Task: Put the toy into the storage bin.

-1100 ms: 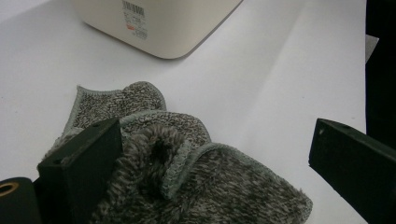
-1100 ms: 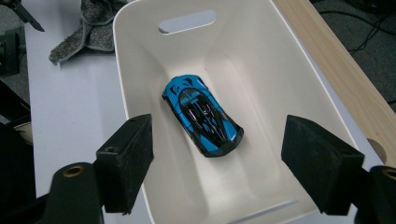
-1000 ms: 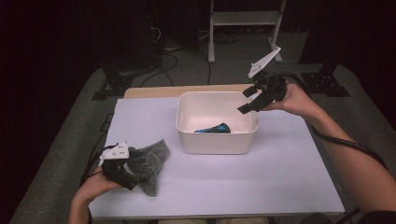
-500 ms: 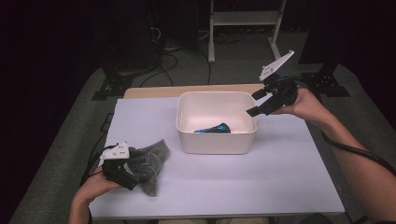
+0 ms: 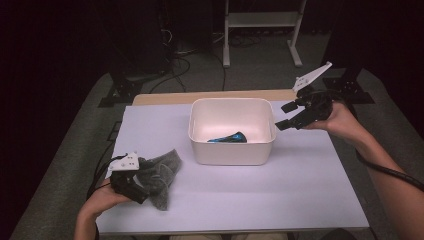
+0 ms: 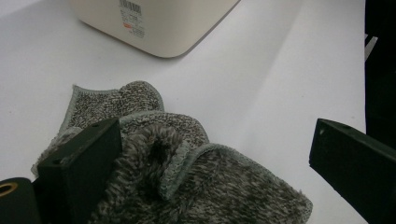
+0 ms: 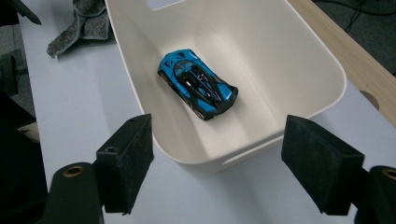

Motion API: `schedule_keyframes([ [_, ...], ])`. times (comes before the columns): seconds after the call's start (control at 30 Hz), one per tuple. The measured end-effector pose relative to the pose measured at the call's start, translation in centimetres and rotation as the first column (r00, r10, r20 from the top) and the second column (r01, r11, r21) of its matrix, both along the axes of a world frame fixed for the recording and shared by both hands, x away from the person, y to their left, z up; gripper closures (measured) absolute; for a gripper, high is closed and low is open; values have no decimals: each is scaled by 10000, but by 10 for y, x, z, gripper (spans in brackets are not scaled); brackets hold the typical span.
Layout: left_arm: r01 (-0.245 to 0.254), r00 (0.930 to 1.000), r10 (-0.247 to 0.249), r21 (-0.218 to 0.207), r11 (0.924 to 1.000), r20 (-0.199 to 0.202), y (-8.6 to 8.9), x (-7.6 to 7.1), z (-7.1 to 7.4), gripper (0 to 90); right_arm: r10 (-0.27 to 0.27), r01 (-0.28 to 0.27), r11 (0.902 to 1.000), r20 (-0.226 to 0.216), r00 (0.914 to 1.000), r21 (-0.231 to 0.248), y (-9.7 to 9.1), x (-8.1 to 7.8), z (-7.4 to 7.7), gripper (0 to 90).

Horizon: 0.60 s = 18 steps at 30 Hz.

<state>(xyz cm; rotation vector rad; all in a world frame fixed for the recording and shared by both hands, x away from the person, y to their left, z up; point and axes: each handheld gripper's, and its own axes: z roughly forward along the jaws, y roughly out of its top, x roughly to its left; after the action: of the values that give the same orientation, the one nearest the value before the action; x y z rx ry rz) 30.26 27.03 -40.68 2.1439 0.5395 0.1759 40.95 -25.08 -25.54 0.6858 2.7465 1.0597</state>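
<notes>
A white plastic tub (image 5: 232, 102) stands at the table's middle, and a blue toy car (image 5: 230, 137) lies on its floor. My right gripper (image 5: 283, 116) hovers just off the tub's right rim, open and holding nothing. The right gripper view looks down between the open jaws of the right gripper (image 7: 224, 168) at the car (image 7: 198, 84) inside the tub (image 7: 280, 56). A grey fuzzy cloth (image 5: 162, 172) lies crumpled at the front left. My left gripper (image 5: 130, 180) rests on it. In the left gripper view the left gripper (image 6: 217, 186) stands open over the cloth (image 6: 140, 107), one jaw against the pile.
The white tabletop (image 5: 300, 190) has free room right of the tub and along the front. A wooden strip (image 5: 210, 96) runs along the far edge. Behind it are a metal stand (image 5: 260, 20) and cables on a dark floor.
My right gripper has drifted to the right and slightly lower, from above the tub's right rim to just outside it, jaws still open. The left gripper and cloth have not moved.
</notes>
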Motion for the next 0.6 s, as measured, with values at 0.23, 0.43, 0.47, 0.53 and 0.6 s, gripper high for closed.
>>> schedule_keyframes([
  [0.23, 15, 10000, -15, 7, 10000, -34, -1, 1, -2, 22, -256, 259, 9996, -192, 9995, 150, -12, -4, -9, 238],
  [0.43, 11, 10000, -11, 0, 10000, -22, -1, 0, -1, 22, -497, 506, 9983, -308, 9983, 292, -24, -9, -19, 238],
  [0.47, 3, 10000, -3, -16, 10000, -30, -1, 0, -1, 22, -515, 525, 9982, -326, 9981, 302, -25, -9, -21, 238],
  [0.53, 16, 10000, -16, -6, 10000, -21, -2, 0, -1, 22, -568, 584, 9974, -386, 9976, 416, -30, -11, -27, 238],
  [0.6, 13, 10000, -13, -20, 10000, -23, -2, 0, -2, 22, -582, 601, 9971, -416, 9974, 457, -32, -12, -31, 238],
])
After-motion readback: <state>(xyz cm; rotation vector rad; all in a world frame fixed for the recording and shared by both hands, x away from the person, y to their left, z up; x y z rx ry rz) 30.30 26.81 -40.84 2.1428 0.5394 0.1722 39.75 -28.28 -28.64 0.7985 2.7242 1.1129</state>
